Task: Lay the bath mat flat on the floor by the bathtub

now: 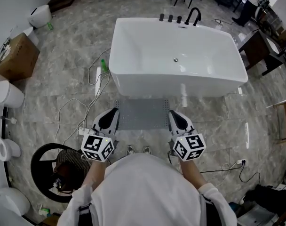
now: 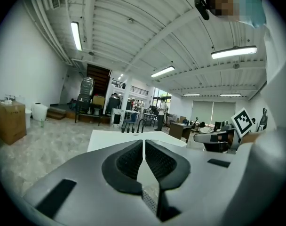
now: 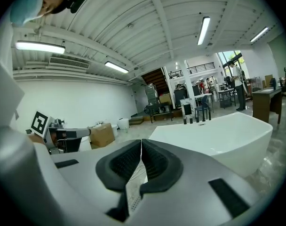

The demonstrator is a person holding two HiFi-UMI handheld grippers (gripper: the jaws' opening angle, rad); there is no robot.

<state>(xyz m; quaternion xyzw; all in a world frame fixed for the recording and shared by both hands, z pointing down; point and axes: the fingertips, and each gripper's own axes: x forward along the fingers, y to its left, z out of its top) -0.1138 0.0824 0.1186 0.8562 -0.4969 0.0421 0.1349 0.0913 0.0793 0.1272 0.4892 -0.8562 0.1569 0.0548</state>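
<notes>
In the centre of the head view, a grey perforated bath mat point(image 1: 143, 113) stretches between the two grippers, just in front of the white freestanding bathtub point(image 1: 176, 55). The left gripper point(image 1: 114, 115) is clamped on the mat's near left corner and the right gripper point(image 1: 173, 116) on its near right corner. In each gripper view the ridged pads meet on a thin dotted strip of mat, at the left point(image 2: 150, 199) and at the right point(image 3: 132, 192).

The mat's far edge lies close to the foot of the tub wall and runs parallel to it. Its near edge sits just ahead of the person's shoes point(image 1: 137, 149). Whether the sheet already rests fully on the marble floor point(image 1: 213, 121) cannot be told.

To the right of the mat the floor is bare as far as a black cable point(image 1: 234, 167) at the lower right. On the left, loose white cables point(image 1: 86, 105) trail from beside the tub toward the left gripper, and a green bottle point(image 1: 104, 65) stands at the tub's left corner. Further off, a black round base point(image 1: 51, 166) fills the lower left, and a cardboard box point(image 1: 16, 55) sits at the upper left.
</notes>
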